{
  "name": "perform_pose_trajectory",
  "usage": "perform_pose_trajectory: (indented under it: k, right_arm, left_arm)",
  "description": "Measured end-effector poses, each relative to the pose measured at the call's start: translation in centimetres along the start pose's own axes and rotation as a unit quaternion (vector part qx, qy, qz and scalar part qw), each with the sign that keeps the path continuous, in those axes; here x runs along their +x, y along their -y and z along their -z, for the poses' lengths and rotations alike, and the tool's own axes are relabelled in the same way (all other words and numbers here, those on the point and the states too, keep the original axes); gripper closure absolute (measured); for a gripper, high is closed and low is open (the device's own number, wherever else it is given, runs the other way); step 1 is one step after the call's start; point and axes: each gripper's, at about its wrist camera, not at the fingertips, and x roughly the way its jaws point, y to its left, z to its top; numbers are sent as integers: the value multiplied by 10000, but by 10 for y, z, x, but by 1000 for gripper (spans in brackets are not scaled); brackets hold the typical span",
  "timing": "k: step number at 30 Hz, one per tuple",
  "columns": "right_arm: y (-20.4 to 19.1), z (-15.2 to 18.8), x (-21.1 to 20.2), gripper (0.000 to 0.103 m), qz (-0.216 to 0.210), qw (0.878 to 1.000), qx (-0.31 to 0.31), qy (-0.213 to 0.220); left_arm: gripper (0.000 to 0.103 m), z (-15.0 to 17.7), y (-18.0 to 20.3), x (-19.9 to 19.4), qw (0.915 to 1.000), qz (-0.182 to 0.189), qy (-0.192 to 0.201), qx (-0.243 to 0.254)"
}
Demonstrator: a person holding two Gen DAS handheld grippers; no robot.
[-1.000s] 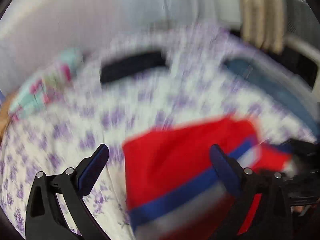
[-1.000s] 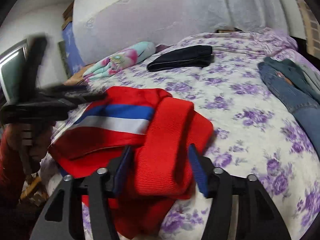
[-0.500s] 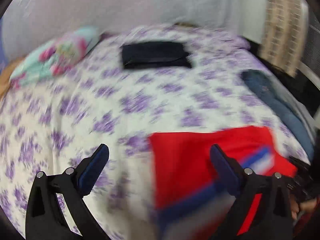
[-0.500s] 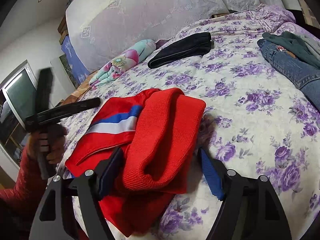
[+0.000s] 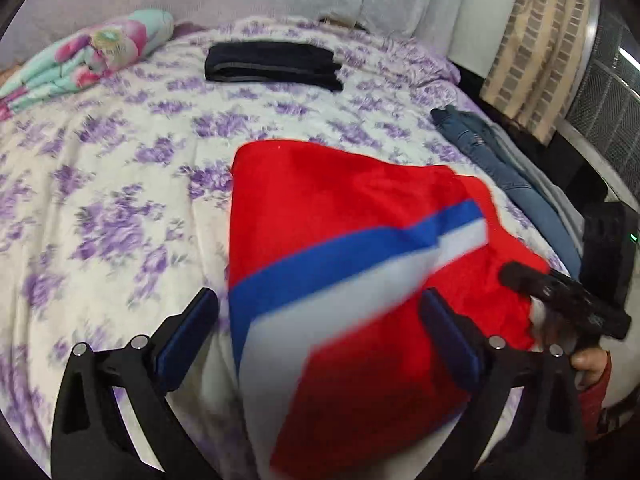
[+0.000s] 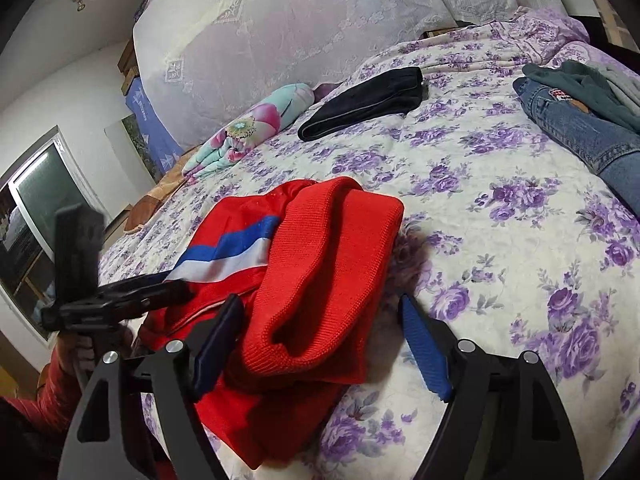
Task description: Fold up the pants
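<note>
Pants [image 6: 320, 264], red with a blue-white stripe, lie bunched on the bed [image 6: 500, 208]; left tool [image 5: 320, 332] and right tool [image 6: 320, 336] gape wide, folded dark garment [image 5: 272, 65] at twelve o'clock.

Purple-flowered white bedspread [image 6: 500, 208] covers bed. Folded black garment [image 6: 362, 104] near far edge; rolled floral turquoise-pink blanket [image 6: 248, 128] beside it. Blue denim jeans [image 6: 576, 124] lie at right edge.

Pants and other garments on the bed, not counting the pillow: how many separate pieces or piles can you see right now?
3. Red pants bunched at the near edge between the open grippers; dark folded garment near the headboard; a jeans pile at the right edge, possibly several garments.
</note>
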Motion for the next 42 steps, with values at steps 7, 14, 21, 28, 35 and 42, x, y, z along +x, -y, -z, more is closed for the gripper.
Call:
perform_pose_trajectory:
  k: [7,14,21,28,35,42]
  right_arm:
    - [1,0,-1,20,-53,10000,18,10]
    - [2,2,-5,14,-62,9999,118,12]
    - [2,13,-37,11,444,9980,185,419]
    - [-41,-12,-68,52,-471,9910,-206,1238]
    - [-32,9,2,80,-275,9989,73,377]
    - [-32,10,-19,50,-415,9956,408,734]
  left_arm:
    - [4,36,3,-1,9984,94,85,545]
    - [4,42,-13,-7,9980,473,418,-61]
    - [5,49,-20,-10,9959,738,520,-108]
    - [4,48,-17,-8,9966,537,615,-122]
    - [4,56,-12,-14,9950,225,878,-417]
    - [5,71,-1,-25,9889,-248,1359,-556]
